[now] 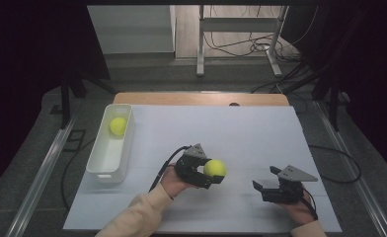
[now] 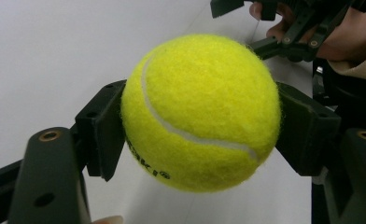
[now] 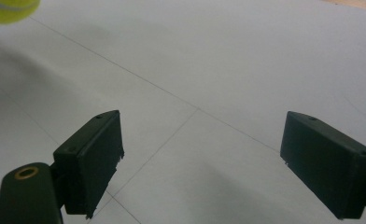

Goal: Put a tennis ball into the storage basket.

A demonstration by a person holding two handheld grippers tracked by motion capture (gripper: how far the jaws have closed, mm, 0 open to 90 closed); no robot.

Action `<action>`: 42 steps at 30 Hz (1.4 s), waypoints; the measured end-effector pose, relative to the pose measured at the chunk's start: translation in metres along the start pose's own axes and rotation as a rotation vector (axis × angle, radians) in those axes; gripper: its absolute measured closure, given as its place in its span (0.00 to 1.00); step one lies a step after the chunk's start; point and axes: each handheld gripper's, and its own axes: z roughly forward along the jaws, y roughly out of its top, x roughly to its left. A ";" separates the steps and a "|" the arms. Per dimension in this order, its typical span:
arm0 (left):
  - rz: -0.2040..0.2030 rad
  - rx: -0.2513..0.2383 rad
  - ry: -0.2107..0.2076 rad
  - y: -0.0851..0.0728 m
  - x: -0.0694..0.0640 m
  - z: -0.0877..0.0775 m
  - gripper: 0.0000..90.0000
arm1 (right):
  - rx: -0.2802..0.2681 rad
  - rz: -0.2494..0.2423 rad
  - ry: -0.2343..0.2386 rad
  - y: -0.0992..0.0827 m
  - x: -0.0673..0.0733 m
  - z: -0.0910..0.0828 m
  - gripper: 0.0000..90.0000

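Your left hand-held gripper pinches the tennis ball at its widest part, clear above the desk. Right hand-held gripper spread, nothing between the jaws. Risk: felt on flat pads, so a jolt could squirt the ball free and roll it off. Second ball sits in white bin, far left. White sheet over the desk; dark room, cables on floor behind.

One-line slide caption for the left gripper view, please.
Left gripper fingers clamp a yellow tennis ball above the white table.
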 end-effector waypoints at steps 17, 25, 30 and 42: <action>-0.014 -0.076 0.045 0.006 0.007 -0.033 0.30 | 0.002 -0.004 0.002 0.000 0.000 0.001 0.15; -0.024 -0.105 0.069 0.007 0.010 -0.046 0.30 | 0.000 -0.004 0.002 0.000 0.000 0.001 0.15; -0.031 -0.119 0.082 0.007 0.013 -0.054 0.30 | 0.002 -0.003 0.002 0.000 0.000 0.001 0.15; -0.047 -0.148 0.119 0.008 0.020 -0.067 0.30 | 0.005 -0.003 -0.002 0.000 0.000 0.001 0.15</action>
